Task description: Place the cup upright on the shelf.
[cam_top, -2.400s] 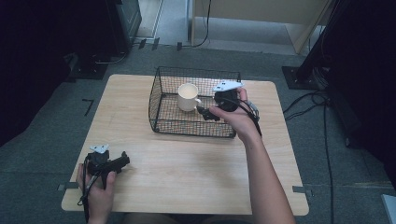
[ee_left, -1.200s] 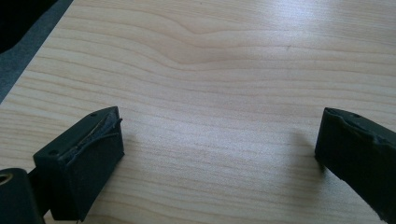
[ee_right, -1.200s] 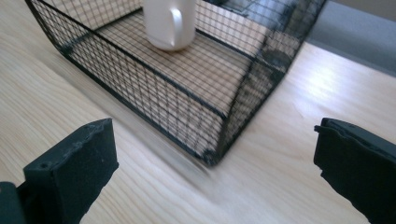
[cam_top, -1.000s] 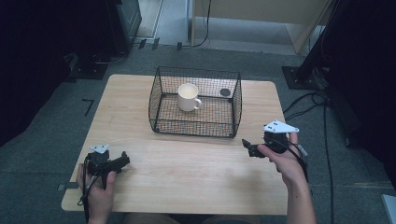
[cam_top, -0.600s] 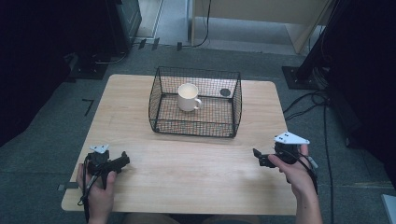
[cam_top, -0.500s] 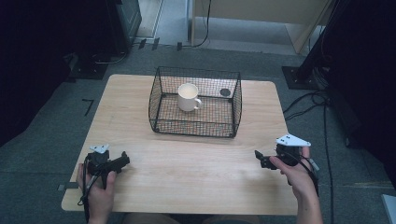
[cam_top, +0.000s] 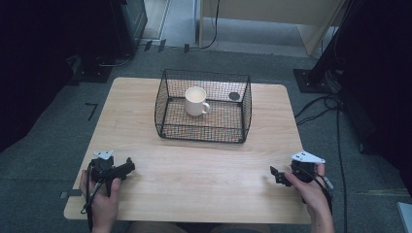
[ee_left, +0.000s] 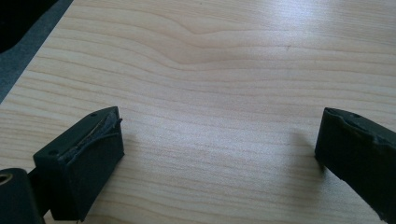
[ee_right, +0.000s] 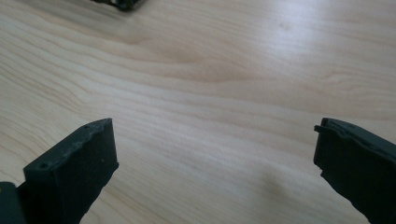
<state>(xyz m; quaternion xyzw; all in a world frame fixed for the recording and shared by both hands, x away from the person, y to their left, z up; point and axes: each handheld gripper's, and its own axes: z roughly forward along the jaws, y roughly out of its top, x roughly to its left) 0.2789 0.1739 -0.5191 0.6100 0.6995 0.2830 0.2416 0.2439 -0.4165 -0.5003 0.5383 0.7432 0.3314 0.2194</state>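
Note:
A white mug (cam_top: pixel 196 101) stands upright inside a black wire basket (cam_top: pixel 245 114) at the back middle of the wooden table (cam_top: pixel 194 165). A small dark round object (cam_top: pixel 234 95) lies on the basket floor at its back right. My left gripper (cam_top: pixel 127 168) rests low at the table's front left, open, with bare wood between its jaws (ee_left: pixel 215 154). Near the front right edge my right gripper (cam_top: pixel 275 175) is held in a hand, open and holding nothing (ee_right: pixel 215 158). Both grippers are well apart from the basket.
Grey carpet surrounds the table. Cables (cam_top: pixel 335 104) trail on the floor at the right, beside a dark stand base (cam_top: pixel 311 80). Dark equipment (cam_top: pixel 121 29) stands at the back left. The wood between the two grippers is bare.
My right gripper has drawn back from over the basket to the table's front right and now sits slightly nearer the front edge. The left gripper has stayed in place.

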